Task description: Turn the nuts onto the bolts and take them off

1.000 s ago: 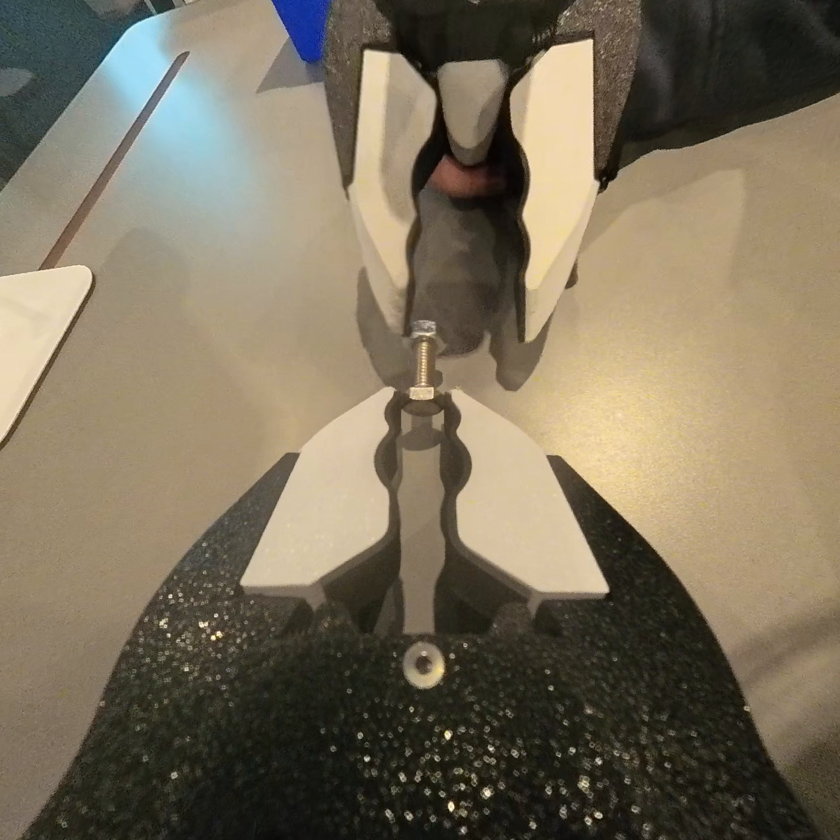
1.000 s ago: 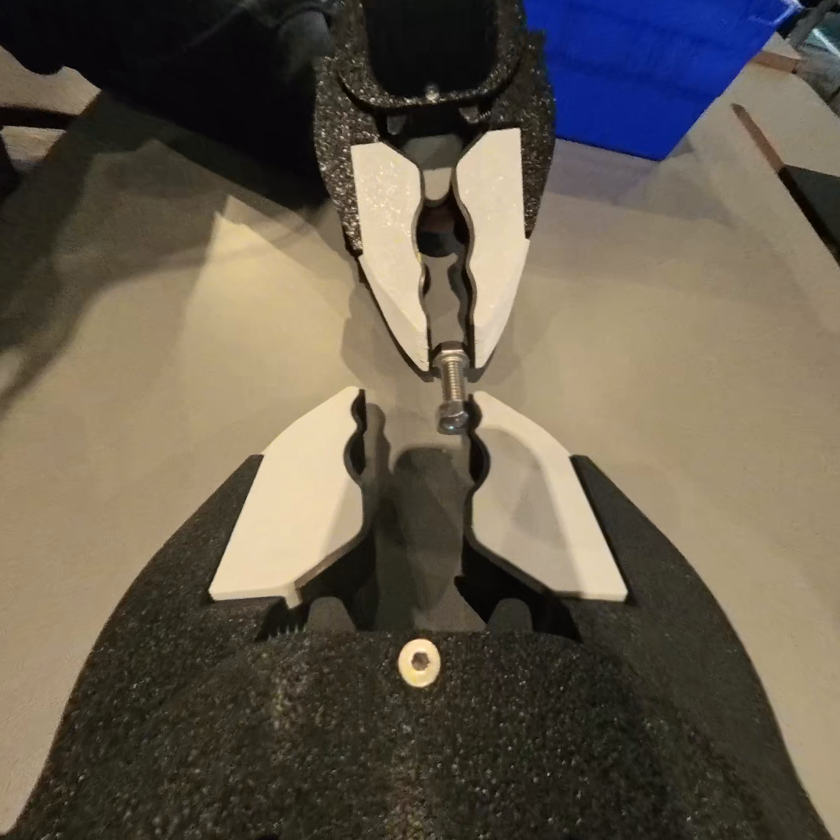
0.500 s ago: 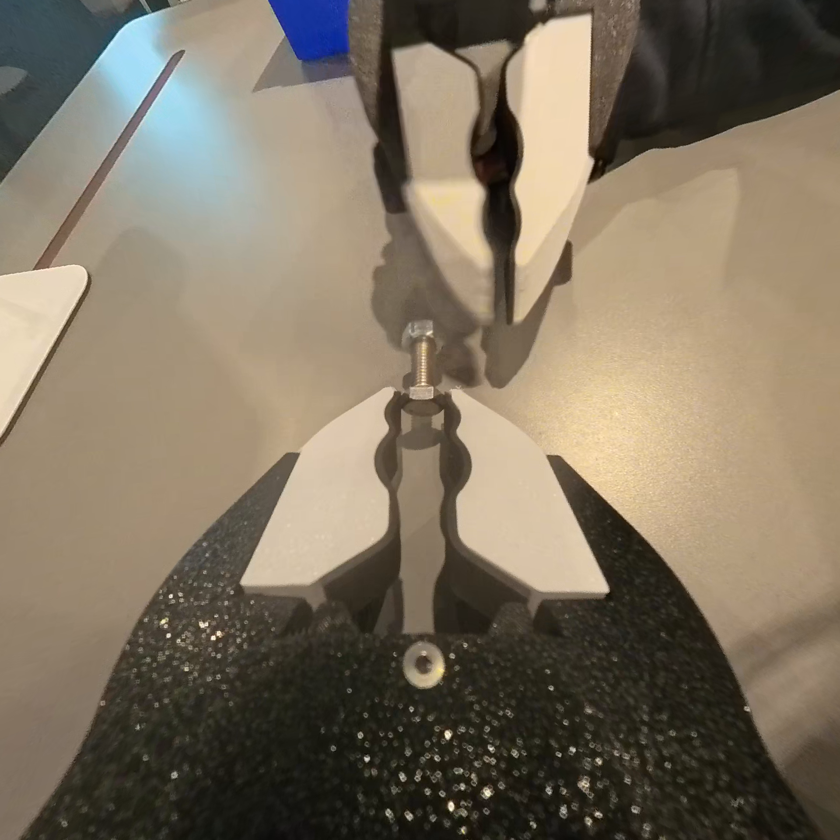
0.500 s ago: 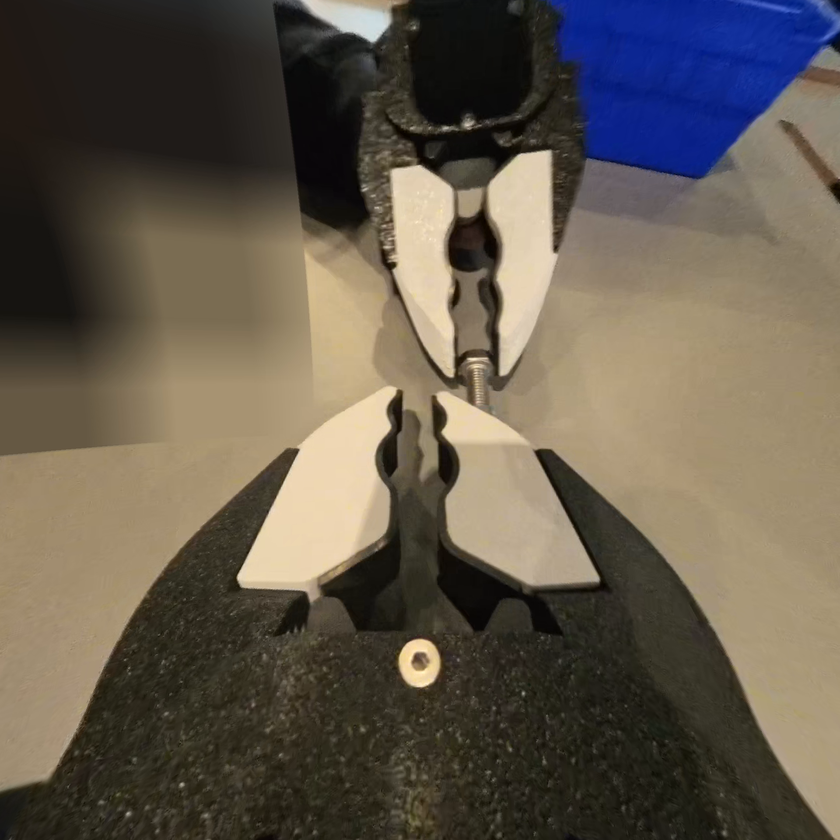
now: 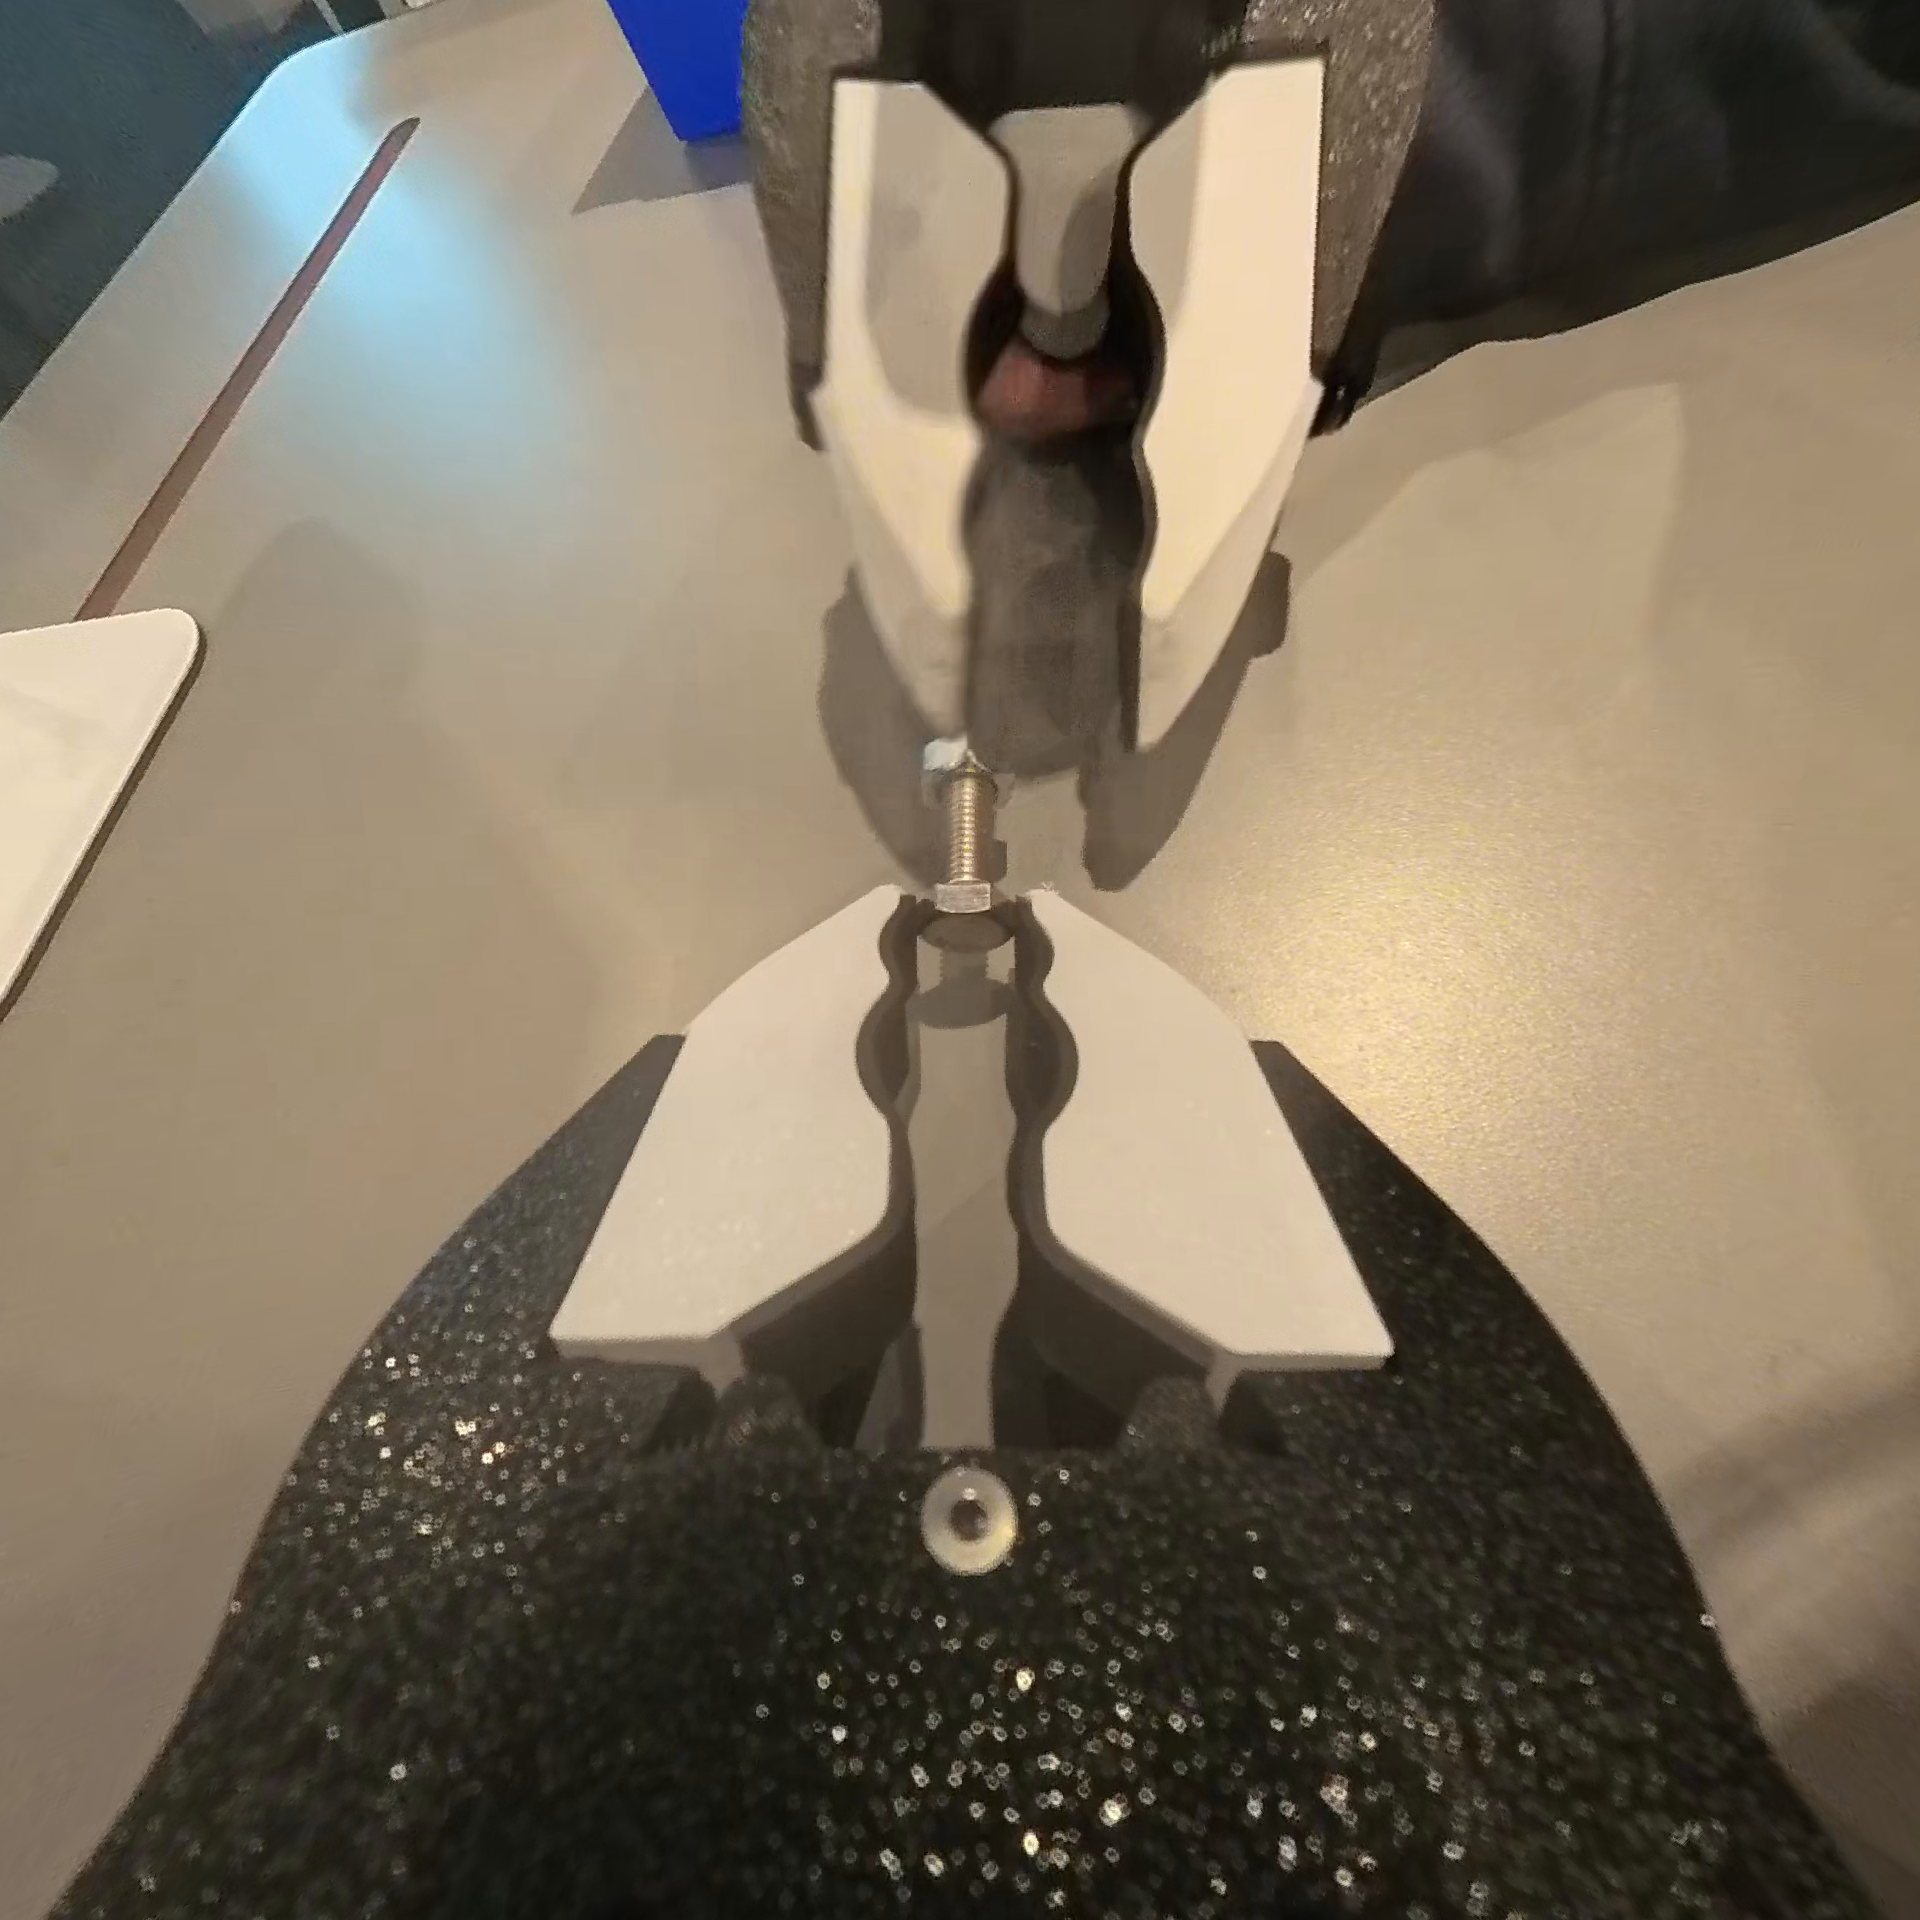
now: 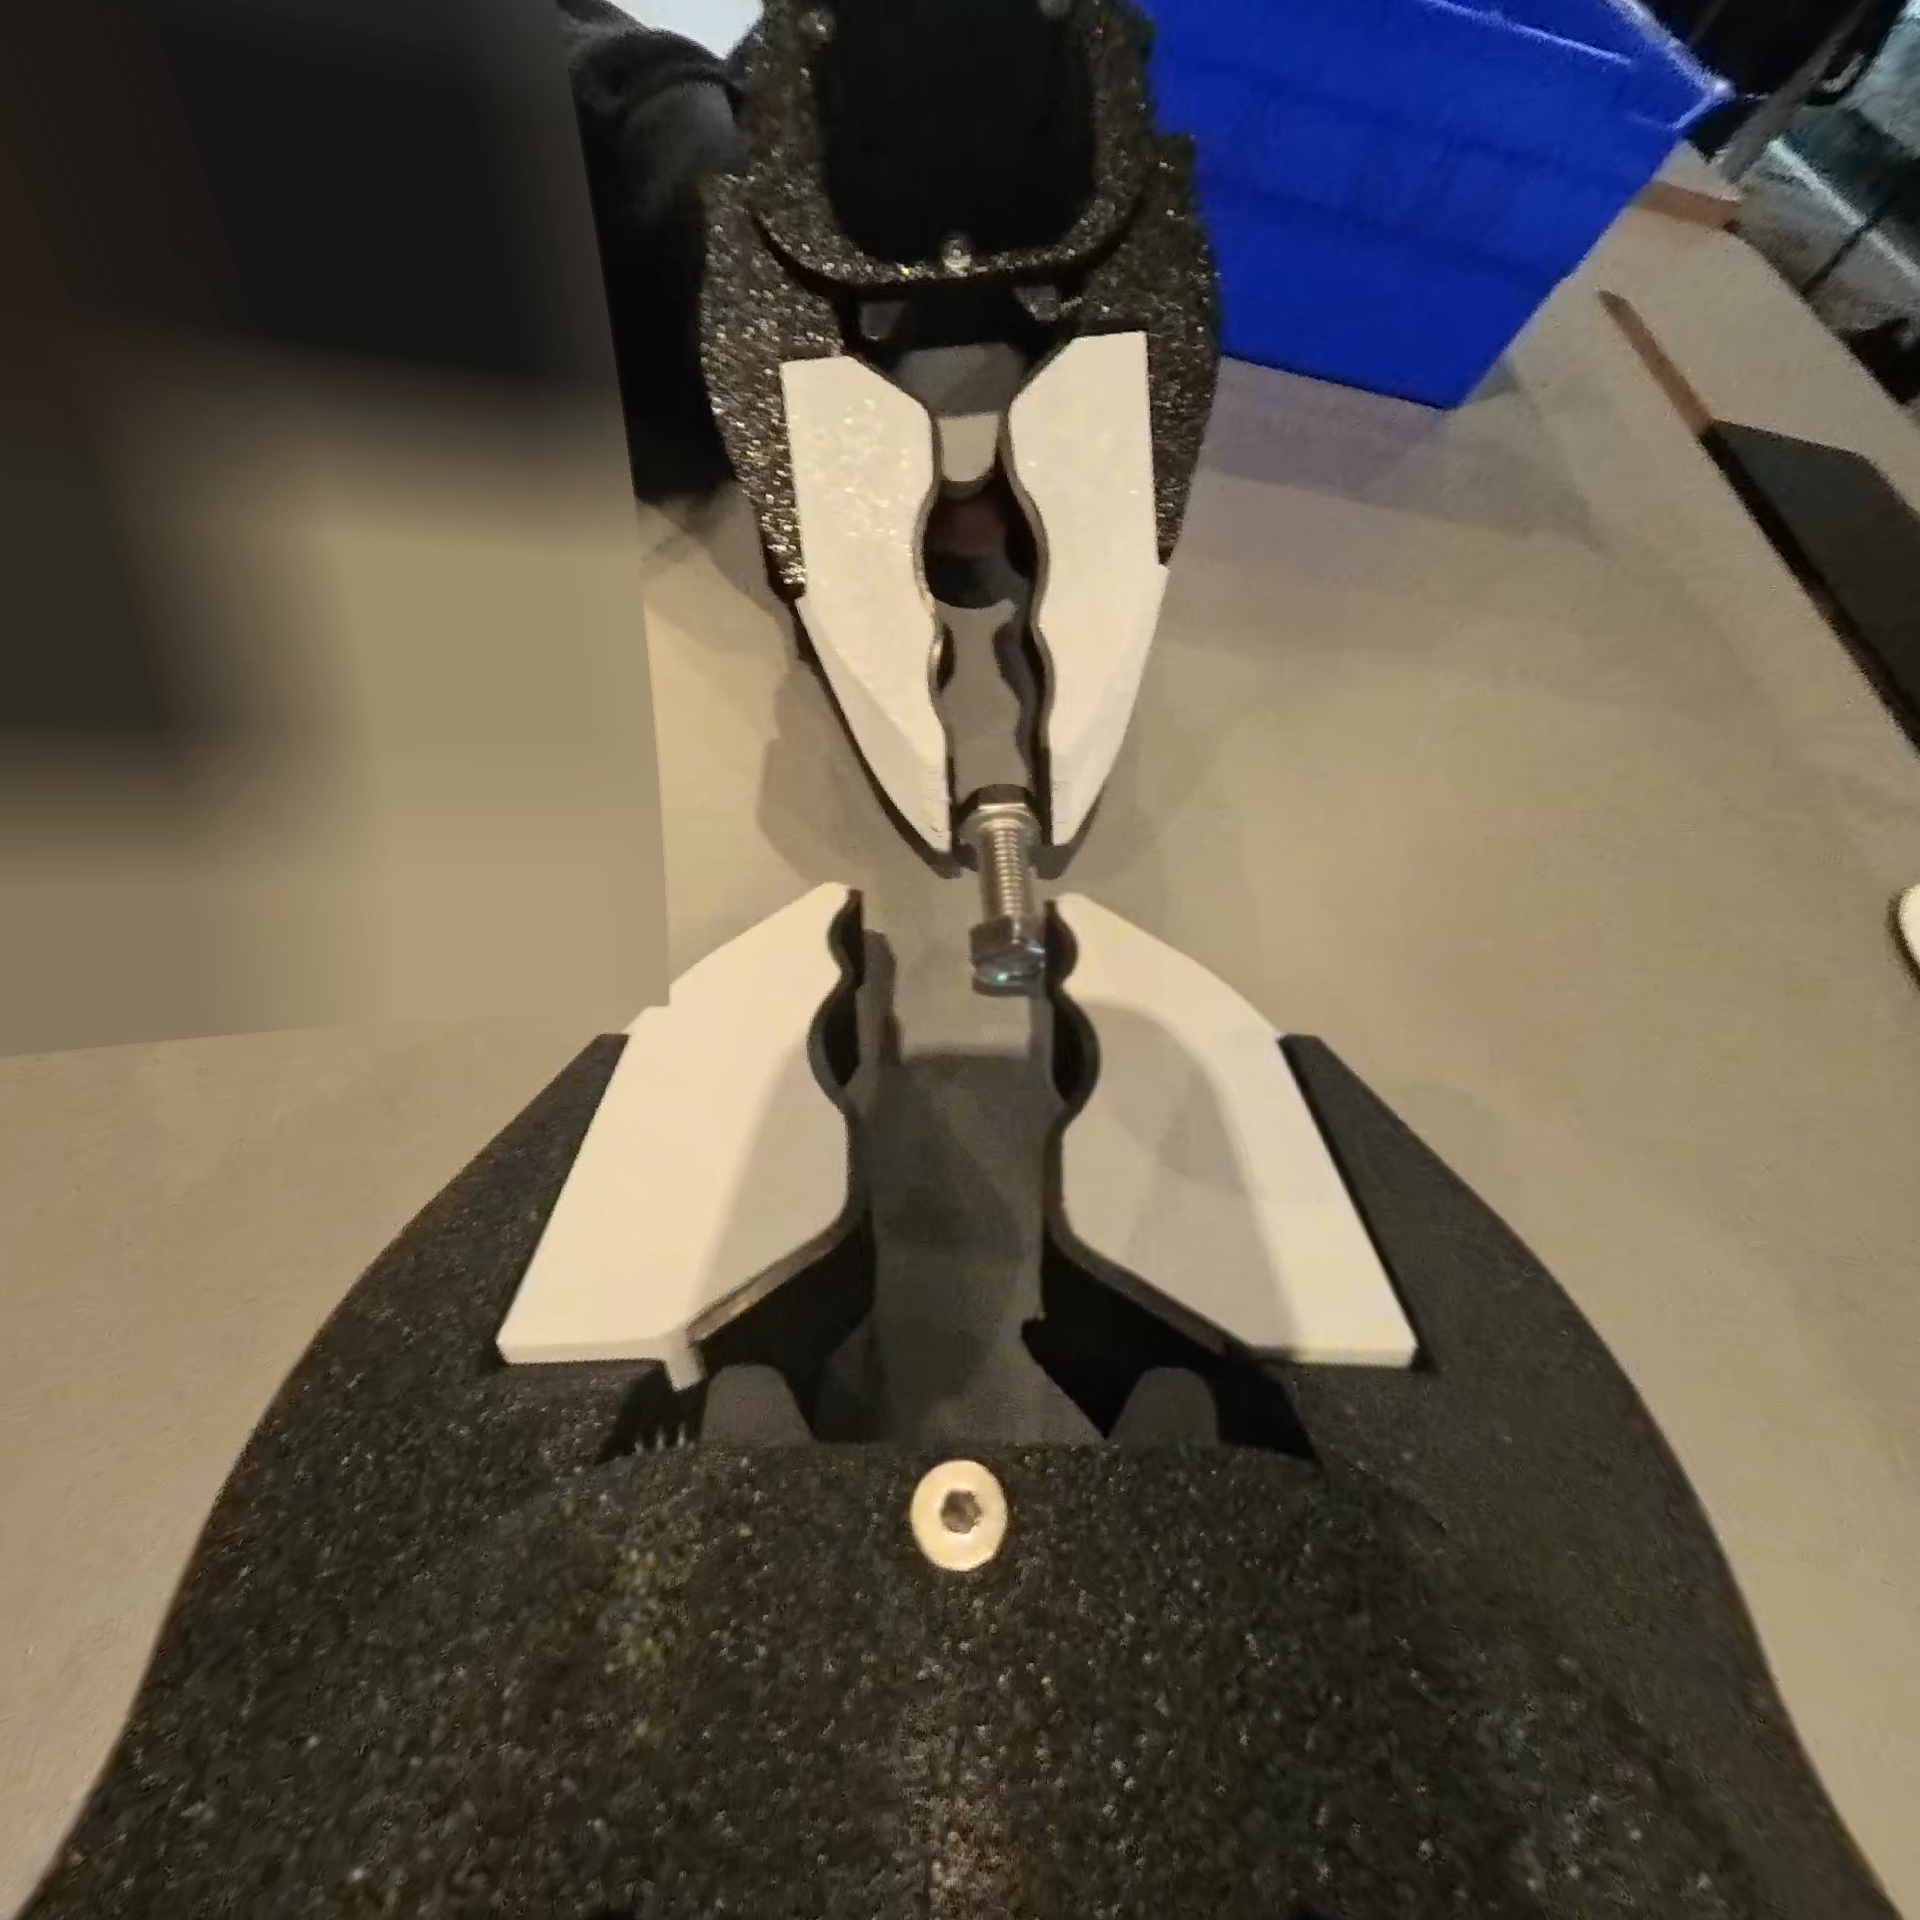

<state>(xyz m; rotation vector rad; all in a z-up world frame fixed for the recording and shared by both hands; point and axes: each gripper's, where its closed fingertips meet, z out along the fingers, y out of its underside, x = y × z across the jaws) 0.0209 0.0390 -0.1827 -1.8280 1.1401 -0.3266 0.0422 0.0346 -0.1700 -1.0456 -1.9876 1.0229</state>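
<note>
The bolt hangs in the air over the grey desk, between my two tongs, which face each other tip to tip. Its long axis runs along the line from one tool to the other, roughly level with the desk top. In the left wrist view its hex head sits at my left tongs, and the threaded shank points straight away from that camera toward the right tongs. My left tongs are narrow and closed on the head, the two white fingertips pressing it from either side.

A nut sits at the far end of the thread, the end farthest from the head. In the right wrist view, the nut lies just inside the tip of my right tongs, beside the right-hand finger. The other finger stands clear of the nut, with desk showing in the gap, so these tongs are wide and hold nothing. I cannot tell whether the near finger actually touches the nut.

A blue bin stands on the desk behind the left tongs, well apart from the bolt. A white board with rounded corners lies flat at the left edge of the left wrist view.
</note>
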